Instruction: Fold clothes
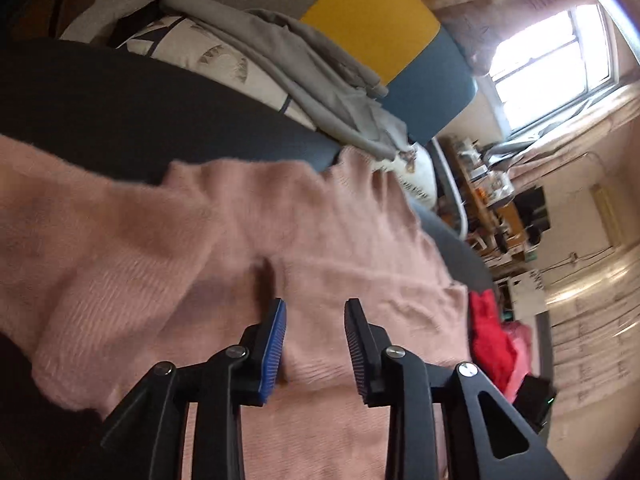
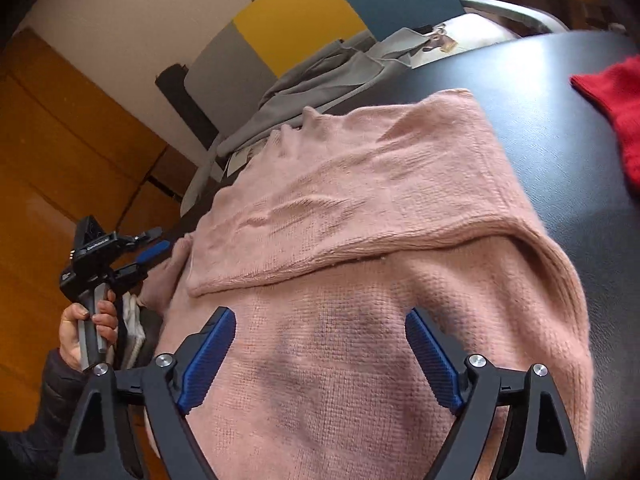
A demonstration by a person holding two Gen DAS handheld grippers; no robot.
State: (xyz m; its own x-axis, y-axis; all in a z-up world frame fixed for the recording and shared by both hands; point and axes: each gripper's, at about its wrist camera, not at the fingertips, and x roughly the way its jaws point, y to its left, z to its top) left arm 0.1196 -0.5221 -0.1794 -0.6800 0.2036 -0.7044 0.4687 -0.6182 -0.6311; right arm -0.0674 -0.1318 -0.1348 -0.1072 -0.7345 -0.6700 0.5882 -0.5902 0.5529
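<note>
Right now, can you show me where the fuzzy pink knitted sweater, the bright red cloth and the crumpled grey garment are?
Fuzzy pink knitted sweater [image 2: 360, 360], right wrist view, flat body.
Bright red cloth [image 2: 616, 104], right wrist view, its middle, on the dark table.
Crumpled grey garment [image 1: 296, 56], left wrist view, its folds.

I see a pink sweater [image 2: 360, 208] of fuzzy ribbed knit on a smooth, slightly glossy dark table [image 2: 560, 128], a red knit [image 2: 616, 108], and ribbed blue pads [image 2: 212, 356] on matt black plastic fingers.
</note>
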